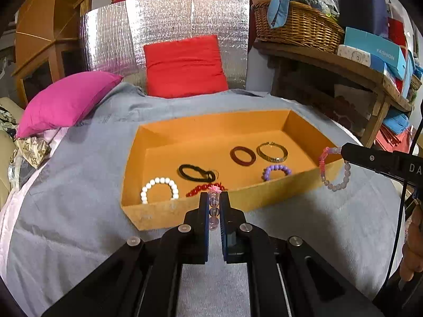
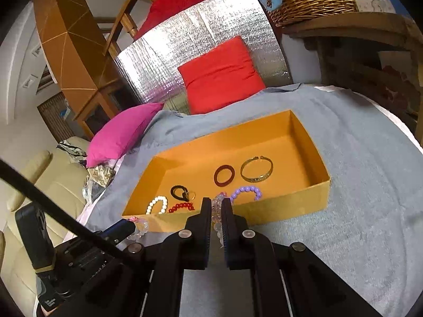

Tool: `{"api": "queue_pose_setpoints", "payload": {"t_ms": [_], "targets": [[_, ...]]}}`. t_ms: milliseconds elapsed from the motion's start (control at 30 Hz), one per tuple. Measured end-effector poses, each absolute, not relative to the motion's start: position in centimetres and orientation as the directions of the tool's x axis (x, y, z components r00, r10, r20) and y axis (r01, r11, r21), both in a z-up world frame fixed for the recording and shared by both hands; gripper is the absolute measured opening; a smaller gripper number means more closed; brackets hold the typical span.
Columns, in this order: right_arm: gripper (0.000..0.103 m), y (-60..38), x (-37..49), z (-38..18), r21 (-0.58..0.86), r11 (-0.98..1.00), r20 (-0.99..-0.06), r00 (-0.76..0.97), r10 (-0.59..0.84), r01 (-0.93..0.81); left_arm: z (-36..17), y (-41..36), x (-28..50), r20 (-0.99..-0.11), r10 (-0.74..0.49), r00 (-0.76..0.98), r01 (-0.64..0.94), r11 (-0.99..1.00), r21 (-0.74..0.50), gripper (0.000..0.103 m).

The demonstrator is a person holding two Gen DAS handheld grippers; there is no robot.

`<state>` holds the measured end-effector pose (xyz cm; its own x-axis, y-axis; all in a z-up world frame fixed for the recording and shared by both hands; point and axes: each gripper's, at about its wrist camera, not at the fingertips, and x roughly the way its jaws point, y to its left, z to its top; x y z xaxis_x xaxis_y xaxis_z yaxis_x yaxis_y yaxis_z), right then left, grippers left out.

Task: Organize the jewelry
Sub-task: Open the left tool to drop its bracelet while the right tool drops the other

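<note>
An open orange box [image 1: 164,215] [image 2: 290,206] sits on a grey bedspread. Inside lie a white bead bracelet [image 1: 159,188], a black hair tie [image 1: 197,173], a red bead bracelet [image 1: 203,189], a dark red ring [image 1: 242,155], a gold bangle [image 1: 272,152] and a purple bead bracelet [image 1: 276,171]. My left gripper [image 1: 214,200] is shut on a clear and pink bead bracelet [image 1: 213,211] just in front of the box's near wall. My right gripper [image 2: 216,206] is shut on a pink and lilac bead bracelet [image 1: 334,169] [image 2: 217,206] above the box's near right corner.
A magenta pillow [image 1: 66,100] lies at the left of the bed, a red cushion [image 1: 185,66] at the back against a silver foil panel [image 1: 169,34]. A wooden shelf [image 1: 330,60] with a wicker basket [image 1: 298,23] and boxes stands at the right.
</note>
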<state>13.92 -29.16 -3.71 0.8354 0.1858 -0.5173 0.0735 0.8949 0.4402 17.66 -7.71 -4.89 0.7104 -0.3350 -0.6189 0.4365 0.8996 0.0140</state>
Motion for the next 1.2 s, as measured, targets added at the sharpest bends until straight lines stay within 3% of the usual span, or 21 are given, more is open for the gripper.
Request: {"api": "queue_pose_setpoints", "payload": {"t_ms": [533, 933, 1200], "targets": [[0.008, -32.0, 15.7, -1.8, 0.455, 0.884, -0.458, 0.880, 0.128, 0.108, -3.1, -9.5, 20.5, -0.595, -0.362, 0.718, 0.440, 0.898, -0.016, 0.008], [0.008, -35.0, 21.4, -4.4, 0.439, 0.878, -0.537, 0.839, 0.086, 0.191, -5.7, -11.9, 26.1, -0.689, -0.398, 0.606, 0.471, 0.878, -0.093, 0.008], [0.008, -36.0, 23.6, -7.3, 0.430, 0.869, -0.607, 0.791, 0.079, 0.244, -8.3, -14.0, 27.5, -0.740, -0.348, 0.576, 0.461, 0.886, -0.057, 0.008]]}}
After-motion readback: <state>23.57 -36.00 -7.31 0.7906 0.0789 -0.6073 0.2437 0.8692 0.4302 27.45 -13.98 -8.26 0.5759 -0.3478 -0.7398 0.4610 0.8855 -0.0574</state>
